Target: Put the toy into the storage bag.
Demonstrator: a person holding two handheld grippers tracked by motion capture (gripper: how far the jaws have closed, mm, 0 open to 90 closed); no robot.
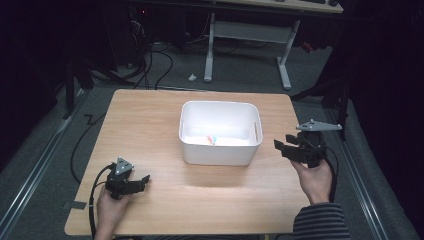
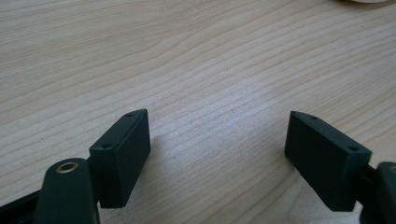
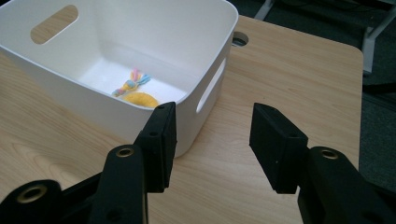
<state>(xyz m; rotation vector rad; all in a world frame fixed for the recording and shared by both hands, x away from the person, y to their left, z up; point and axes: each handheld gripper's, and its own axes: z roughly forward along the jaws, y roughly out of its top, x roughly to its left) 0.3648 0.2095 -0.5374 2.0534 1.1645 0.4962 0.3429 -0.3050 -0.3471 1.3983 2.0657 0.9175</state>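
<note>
Yellow toy [image 3: 140,99] lies inside white bin [image 3: 205,51], ahead-left of right hand-held gripper [image 3: 212,126]; jaws apart, empty; nearer than left hand-held gripper [image 2: 217,140], also apart.

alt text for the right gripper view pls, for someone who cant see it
A white plastic bin with slot handles sits on a wooden table, holding a small yellow item with pastel rope ends. In the foreground the right gripper points at the bin's near corner, its two black jaws apart with nothing between them.
</note>
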